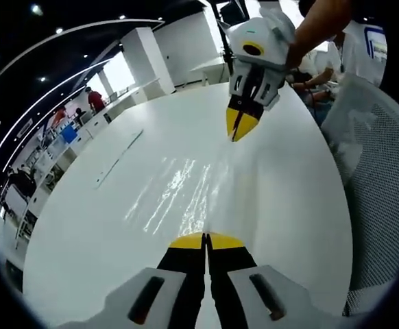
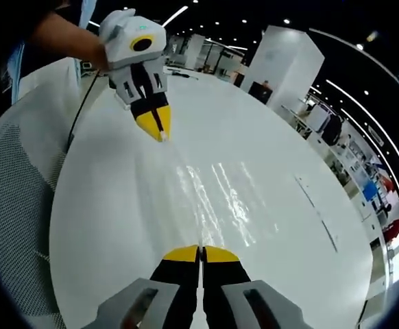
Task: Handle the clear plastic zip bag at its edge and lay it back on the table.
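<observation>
A clear plastic zip bag [image 1: 186, 192] hangs stretched between my two grippers over the white table [image 1: 76, 233], showing mostly as streaks of glare. In the left gripper view my left gripper [image 1: 205, 240] is shut on the bag's near edge, and my right gripper [image 1: 239, 129], held by a hand, is shut on the far edge. In the right gripper view the same bag [image 2: 216, 195] runs from my right gripper [image 2: 201, 252] at the bottom to my left gripper [image 2: 158, 129] at the upper left. Both pairs of yellow tips are pressed together.
A white mesh chair [image 1: 384, 199] stands close by the table's edge, seen also as the mesh chair [image 2: 14, 199]. A thin seam [image 1: 117, 159] runs across the tabletop. Desks and people sit far back in the room.
</observation>
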`<state>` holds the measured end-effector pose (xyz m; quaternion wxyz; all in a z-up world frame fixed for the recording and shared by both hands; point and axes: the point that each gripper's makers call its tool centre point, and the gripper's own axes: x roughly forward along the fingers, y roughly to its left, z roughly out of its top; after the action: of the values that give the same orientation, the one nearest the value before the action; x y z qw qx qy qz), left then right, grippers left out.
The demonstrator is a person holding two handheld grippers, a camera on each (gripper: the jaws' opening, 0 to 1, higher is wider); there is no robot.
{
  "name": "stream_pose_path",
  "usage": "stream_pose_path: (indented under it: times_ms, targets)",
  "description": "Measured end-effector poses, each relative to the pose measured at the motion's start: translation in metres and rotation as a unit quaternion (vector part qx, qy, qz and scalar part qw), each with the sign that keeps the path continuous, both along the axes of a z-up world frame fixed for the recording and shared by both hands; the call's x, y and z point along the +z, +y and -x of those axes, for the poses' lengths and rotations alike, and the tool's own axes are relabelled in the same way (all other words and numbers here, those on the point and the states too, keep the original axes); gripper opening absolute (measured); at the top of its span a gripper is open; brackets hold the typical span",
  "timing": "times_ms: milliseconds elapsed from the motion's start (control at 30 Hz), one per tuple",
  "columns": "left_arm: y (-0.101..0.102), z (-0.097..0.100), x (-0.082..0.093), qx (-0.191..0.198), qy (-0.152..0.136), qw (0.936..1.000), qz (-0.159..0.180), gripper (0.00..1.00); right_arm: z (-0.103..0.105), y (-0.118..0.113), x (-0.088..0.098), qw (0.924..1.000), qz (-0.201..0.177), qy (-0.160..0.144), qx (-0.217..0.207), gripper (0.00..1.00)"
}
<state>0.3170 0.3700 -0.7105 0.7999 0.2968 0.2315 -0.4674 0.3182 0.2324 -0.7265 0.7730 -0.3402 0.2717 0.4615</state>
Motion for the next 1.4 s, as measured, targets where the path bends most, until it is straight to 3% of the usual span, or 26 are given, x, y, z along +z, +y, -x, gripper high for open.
stream_pose_path:
  times_ms: [467,900,1100,1300,1400]
  targets:
    - [0.007,0.006,-0.016,0.000,0.023,0.9996,-0.018,0.00,0.003,-0.005,-0.023,0.9996,0.006,0.025,-0.012,0.00]
    - [0.010,0.038,-0.045,-0.019,0.074,0.9967,-0.030,0.06,0.026,-0.014,-0.048,0.9986,0.019,0.048,-0.013,0.04]
    - [0.014,0.047,-0.049,-0.008,0.087,0.9959,-0.023,0.11,0.036,-0.021,-0.043,0.9981,0.011,0.054,-0.029,0.06]
    - [0.017,0.056,-0.052,-0.003,0.098,0.9950,-0.021,0.19,0.041,-0.020,-0.035,0.9964,-0.022,0.059,-0.058,0.12]
    - [0.016,0.060,-0.043,0.017,0.099,0.9949,0.013,0.20,0.045,-0.021,-0.028,0.9934,-0.051,0.063,-0.081,0.18]
